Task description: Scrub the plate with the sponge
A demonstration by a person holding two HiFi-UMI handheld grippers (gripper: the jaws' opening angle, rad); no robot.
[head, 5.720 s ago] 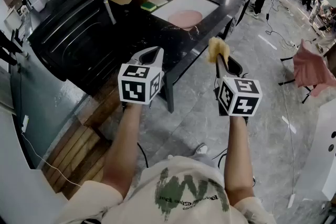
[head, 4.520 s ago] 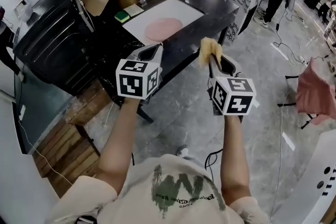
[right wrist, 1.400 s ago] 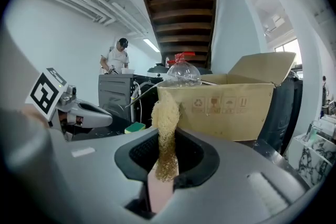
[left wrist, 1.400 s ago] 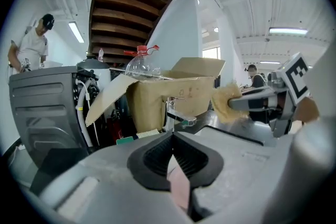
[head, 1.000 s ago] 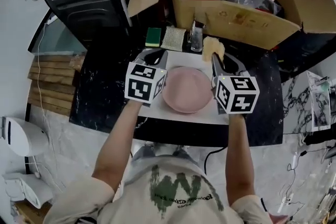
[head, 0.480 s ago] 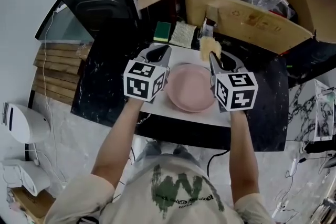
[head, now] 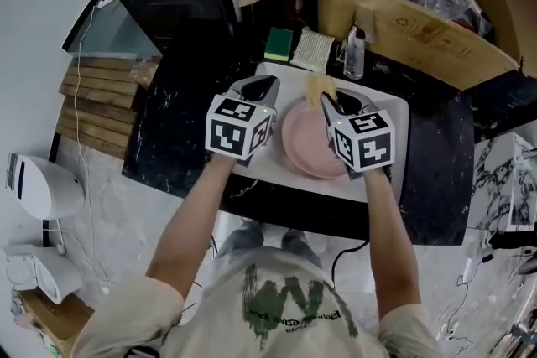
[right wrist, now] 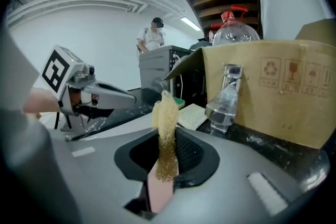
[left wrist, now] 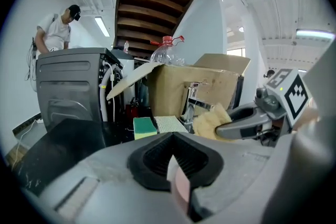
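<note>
Two grippers are over the work area, and scrubbing does not appear to have begun. The right gripper point(head: 330, 101) has its jaws clamped on a yellow sponge point(head: 316, 87), a fibrous pad that stands upright out of the jaw tips. In the head view this pad sits over the far rim of the pink plate point(head: 304, 143); no view confirms contact between them. The left gripper point(head: 261, 85) has its jaws drawn together to a narrow slit and grips nothing. It is positioned just beside the plate's left edge, over the white board point(head: 395, 118) on which the plate lies flat. That board rests on the black counter point(head: 189, 101). A green sponge point(head: 279, 40), a white mesh pad point(head: 312, 49) and a clear spray bottle point(head: 355, 54) stand behind the board, well clear of the plate. Assessment: the step in hand is the final approach. The next move calls for bringing the yellow sponge down flat onto the plate's face. It also calls for light pressure in strokes, since the plate is unrestrained and could slide on the board; the left gripper is placed to brace the rim.
</note>
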